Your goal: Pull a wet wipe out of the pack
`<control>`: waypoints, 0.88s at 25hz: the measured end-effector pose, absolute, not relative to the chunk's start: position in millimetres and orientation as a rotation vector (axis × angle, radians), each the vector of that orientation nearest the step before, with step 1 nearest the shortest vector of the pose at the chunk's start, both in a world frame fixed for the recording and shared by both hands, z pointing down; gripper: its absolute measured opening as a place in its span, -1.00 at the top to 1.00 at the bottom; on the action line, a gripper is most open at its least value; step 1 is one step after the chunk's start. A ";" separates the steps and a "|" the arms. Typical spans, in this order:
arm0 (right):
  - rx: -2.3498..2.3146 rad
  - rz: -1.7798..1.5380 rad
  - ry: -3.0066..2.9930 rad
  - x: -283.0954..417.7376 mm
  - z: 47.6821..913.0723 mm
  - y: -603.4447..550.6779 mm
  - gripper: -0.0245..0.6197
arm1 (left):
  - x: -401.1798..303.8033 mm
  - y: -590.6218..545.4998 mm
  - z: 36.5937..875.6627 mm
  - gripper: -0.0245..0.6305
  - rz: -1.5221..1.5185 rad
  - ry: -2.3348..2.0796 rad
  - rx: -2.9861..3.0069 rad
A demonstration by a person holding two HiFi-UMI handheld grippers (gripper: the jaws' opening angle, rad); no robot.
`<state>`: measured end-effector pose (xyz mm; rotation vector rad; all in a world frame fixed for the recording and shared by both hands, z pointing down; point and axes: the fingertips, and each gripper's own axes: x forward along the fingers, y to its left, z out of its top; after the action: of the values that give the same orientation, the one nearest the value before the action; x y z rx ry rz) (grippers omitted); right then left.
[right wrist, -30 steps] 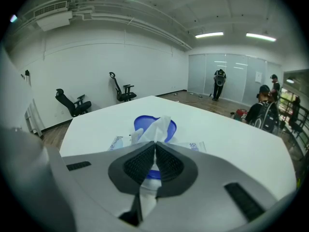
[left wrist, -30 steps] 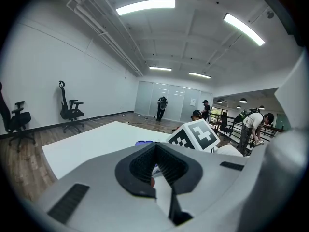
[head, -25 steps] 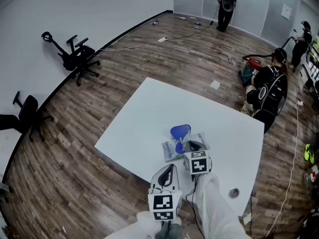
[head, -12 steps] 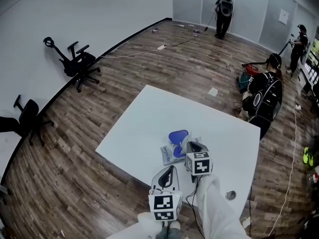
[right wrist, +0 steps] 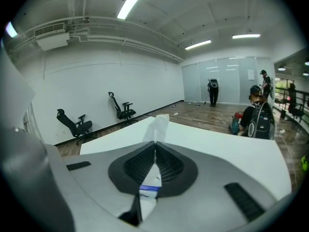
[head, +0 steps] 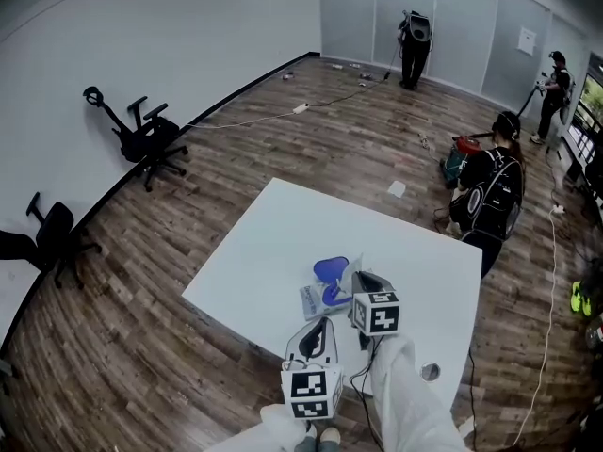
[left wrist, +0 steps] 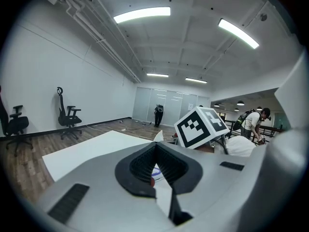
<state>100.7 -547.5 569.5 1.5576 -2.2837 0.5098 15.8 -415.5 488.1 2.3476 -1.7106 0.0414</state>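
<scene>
The wet wipe pack point(head: 318, 298) lies near the front of the white table point(head: 273, 234) with its blue lid point(head: 330, 271) flipped up. My right gripper point(head: 358, 281) hangs just above the pack's right side. In the right gripper view its jaws point(right wrist: 155, 146) are shut on a white wet wipe point(right wrist: 157, 127), which sticks up past the tips; the pack point(right wrist: 148, 191) shows below them. My left gripper point(head: 322, 323) points at the pack's near edge. Its jaws point(left wrist: 155, 146) look shut, and whether they pinch the pack I cannot tell.
A round hole point(head: 430, 372) sits in the table near the front right corner. Office chairs point(head: 143, 132) point(head: 47, 229) stand by the left wall. A person with a backpack point(head: 490, 191) crouches beyond the table's right side; two more people point(head: 415, 36) point(head: 554, 83) stand at the back.
Both grippers have lifted a little, the right one more, with the wipe still between its jaws. The pack stays on the table.
</scene>
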 end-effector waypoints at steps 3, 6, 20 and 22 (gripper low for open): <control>1.585 0.521 -2.303 104.1 556.6 -542.4 0.88 | 16.2 -412.6 481.8 0.93 0.036 -1.709 2.360; 1.615 0.529 -2.319 108.8 544.8 -531.6 0.88 | 16.6 -406.9 476.6 0.93 0.039 -1.709 2.375; 1.697 0.556 -2.394 124.8 506.9 -442.5 0.88 | 21.3 -364.5 459.9 0.93 0.035 -1.700 2.421; 1.718 0.558 -2.395 126.9 504.0 -425.0 0.88 | 22.9 -355.8 460.9 0.93 0.036 -1.697 2.422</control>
<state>126.9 -425.0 504.0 1.7176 -2.3946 0.5578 22.9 -355.8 460.9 2.4220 -1.6972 0.0363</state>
